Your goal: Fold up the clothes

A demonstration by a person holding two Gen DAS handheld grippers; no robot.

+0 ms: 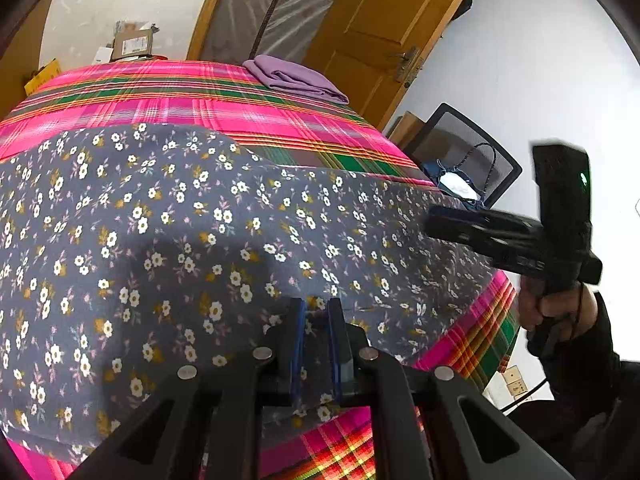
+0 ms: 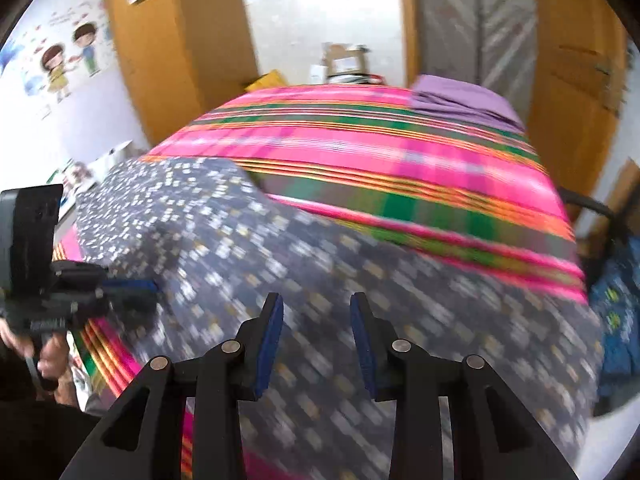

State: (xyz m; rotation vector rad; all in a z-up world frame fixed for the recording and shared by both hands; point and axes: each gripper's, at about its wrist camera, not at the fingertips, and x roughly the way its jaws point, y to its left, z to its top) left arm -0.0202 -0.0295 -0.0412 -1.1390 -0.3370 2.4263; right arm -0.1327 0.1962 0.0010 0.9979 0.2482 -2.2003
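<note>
The floral cloth (image 1: pixel 180 240) lay spread over the near half of the bed (image 1: pixel 240 92), its long axis running across the bed from side to side, with plaid cover showing beyond it and at the near edge. The left gripper (image 1: pixel 316 320) sat at the cloth's near hem, its jaws narrowed to a thin gap with a fold of the fabric pinched between the blue pads, so it appeared to have hold of that hem. The right gripper (image 2: pixel 316 336) hung above the cloth further along the same near edge, toward the side where the chair (image 1: pixel 472 156) stood; its jaws stood moderately apart with nothing between them, only blurred fabric visible below. In the left wrist view that right gripper (image 1: pixel 436 224) pointed in over the cloth's far-side corner, held by a hand (image 1: pixel 556 308) in a dark sleeve. In the right wrist view the left gripper (image 2: pixel 136 292) showed at the cloth's other end. A folded purple cloth (image 1: pixel 296 78) rested at the far corner of the bed, well apart from the floral one. Judged from this, the fold turned on the right gripper catching the hem directly below it, so both ends of the near edge could be lifted together and carried across the short axis toward the far edge.
</note>
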